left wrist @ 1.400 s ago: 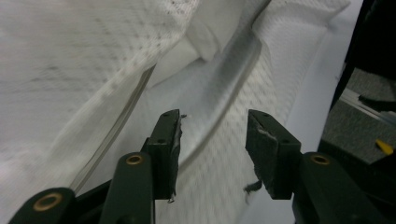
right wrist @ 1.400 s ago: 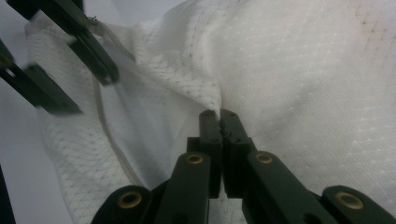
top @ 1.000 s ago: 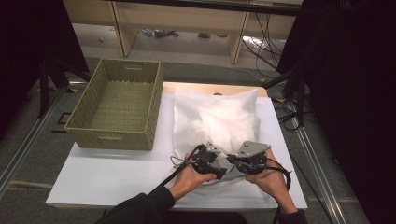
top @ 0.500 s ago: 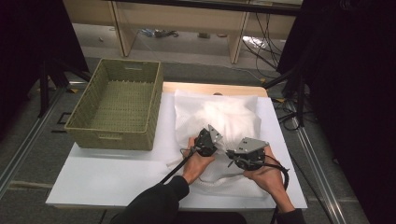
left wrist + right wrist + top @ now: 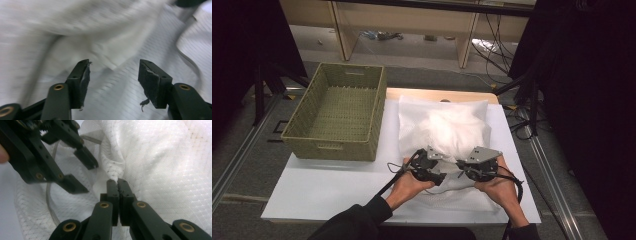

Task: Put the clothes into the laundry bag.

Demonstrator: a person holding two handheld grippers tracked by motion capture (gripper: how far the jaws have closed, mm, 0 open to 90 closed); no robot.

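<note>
A white mesh cloth bag (image 5: 447, 125) lies puffed up in the middle of the white table (image 5: 327, 185). Both grippers sit at its near edge, close together. My right gripper (image 5: 117, 181) is shut on a raised fold of the mesh cloth (image 5: 162, 157); in the high view it (image 5: 464, 169) sits under the right hand. My left gripper (image 5: 113, 72) stands open with loose mesh (image 5: 75, 25) just ahead of its pads and nothing between them. The right gripper view has that open left gripper (image 5: 83, 173) a little to the left of the pinched fold.
A green woven basket (image 5: 332, 147) with nothing in it stands at the table's left, its side touching the cloth's far left corner. Shelving and cables lie on the floor beyond the table. Bare table surface lies at the near left.
My left gripper reached forward onto the cloth half a second ago and has drawn back toward the near edge. The right gripper has held its place on the fold.
</note>
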